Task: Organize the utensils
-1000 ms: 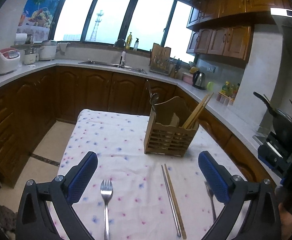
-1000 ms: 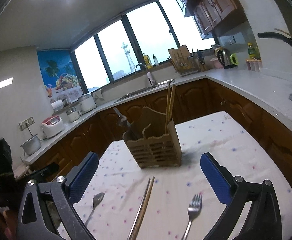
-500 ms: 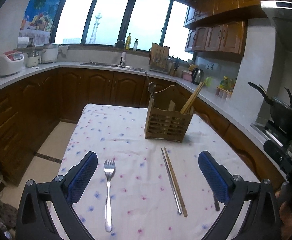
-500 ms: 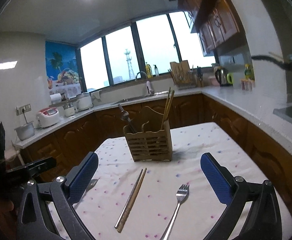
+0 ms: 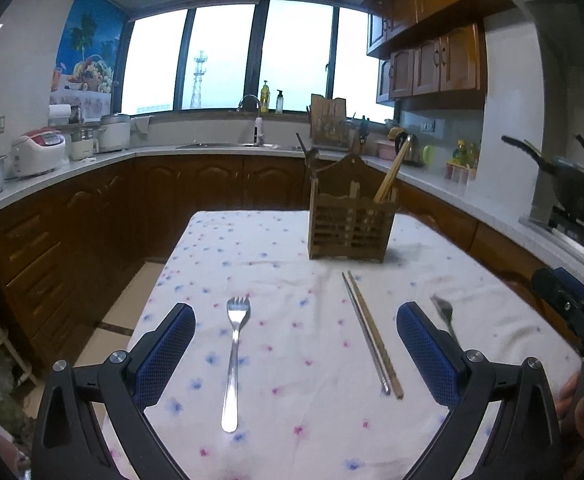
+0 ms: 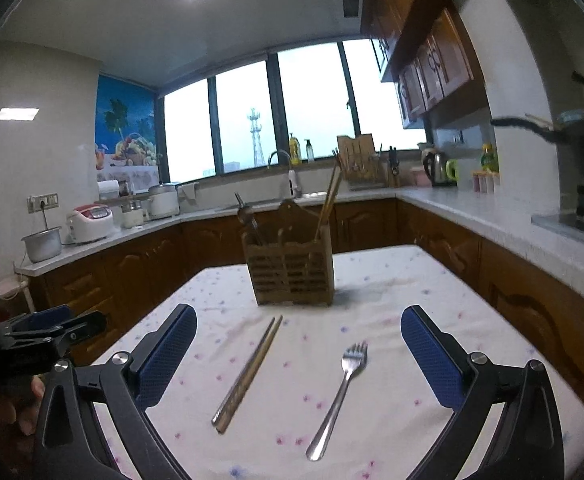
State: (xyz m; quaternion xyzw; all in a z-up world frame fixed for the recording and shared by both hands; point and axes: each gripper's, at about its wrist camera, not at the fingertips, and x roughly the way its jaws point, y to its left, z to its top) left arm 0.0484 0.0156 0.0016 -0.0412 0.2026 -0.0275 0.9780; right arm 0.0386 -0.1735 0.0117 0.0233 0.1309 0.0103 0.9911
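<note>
Both hand-held grippers, the left (image 5: 295, 354) and the right (image 6: 299, 356), hover with jaws wide apart, holding nothing. Two forks (image 5: 234, 356) (image 6: 342, 392) and chopsticks (image 5: 370, 334) lie on the counter (image 5: 292, 256), near the wooden holder (image 5: 350, 220). The step seems to be choosing; next, one gripper must descend and close on a fork handle.

Fork (image 5: 234, 360) (flat) beside chopsticks (image 5: 370, 334)

You are viewing a white tablecloth (image 5: 316, 364) carrying pink and blue floral dots, a brown slatted utensil holder (image 5: 350, 229), silver forks (image 5: 234, 356), and blue gripper pads (image 5: 424, 352).
</note>
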